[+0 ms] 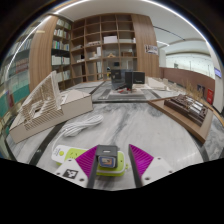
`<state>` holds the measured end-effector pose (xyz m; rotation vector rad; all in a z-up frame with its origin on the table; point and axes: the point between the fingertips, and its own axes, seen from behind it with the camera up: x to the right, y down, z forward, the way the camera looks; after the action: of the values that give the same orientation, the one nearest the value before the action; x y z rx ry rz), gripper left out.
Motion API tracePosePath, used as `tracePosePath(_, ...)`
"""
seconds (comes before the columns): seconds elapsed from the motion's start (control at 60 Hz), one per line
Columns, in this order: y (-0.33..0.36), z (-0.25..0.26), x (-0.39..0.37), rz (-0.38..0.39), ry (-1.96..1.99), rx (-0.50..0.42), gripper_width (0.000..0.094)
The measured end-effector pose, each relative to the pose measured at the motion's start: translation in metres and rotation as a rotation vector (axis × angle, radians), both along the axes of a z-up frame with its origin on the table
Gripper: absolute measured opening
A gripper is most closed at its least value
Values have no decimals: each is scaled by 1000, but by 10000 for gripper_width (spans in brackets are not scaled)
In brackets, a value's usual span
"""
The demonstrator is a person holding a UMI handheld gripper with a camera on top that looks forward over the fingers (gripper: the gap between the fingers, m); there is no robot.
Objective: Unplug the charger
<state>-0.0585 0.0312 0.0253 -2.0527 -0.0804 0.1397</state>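
A small grey charger [107, 159] with a pale face is plugged into a lime green and white power strip [119, 165] that lies on the marble table [150, 125]. My gripper [113, 150] is open around the charger. The charger stands between the fingers, close to the left magenta pad [87, 160], with a gap to the right pad [140, 160]. The strip runs off to the left past the left finger. A white cable [85, 125] lies coiled on the table just beyond the fingers.
A white architectural model [40, 105] stands on the table to the left. Another dark model [186, 105] sits to the right. Monitors [125, 75] and tall wooden bookshelves [100, 45] stand at the back.
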Motion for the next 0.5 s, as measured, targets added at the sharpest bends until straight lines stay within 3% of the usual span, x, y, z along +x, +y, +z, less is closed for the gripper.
tracePosePath(0.033, 3, -2, -8, 14, 11, 10, 431)
tracePosePath(0.05, 5, 0, -7, 11, 1, 25, 413)
tracePosePath(0.083, 4, 0, -19, 61, -18, 40, 240)
tracePosePath(0.317, 3, 6, -16, 53, -15, 53, 95)
tracePosePath(0.433, 0, 129, 6, -1, -32, 319, 90)
tracePosePath(0.5, -8, 170, 17, 11, -62, 383, 88)
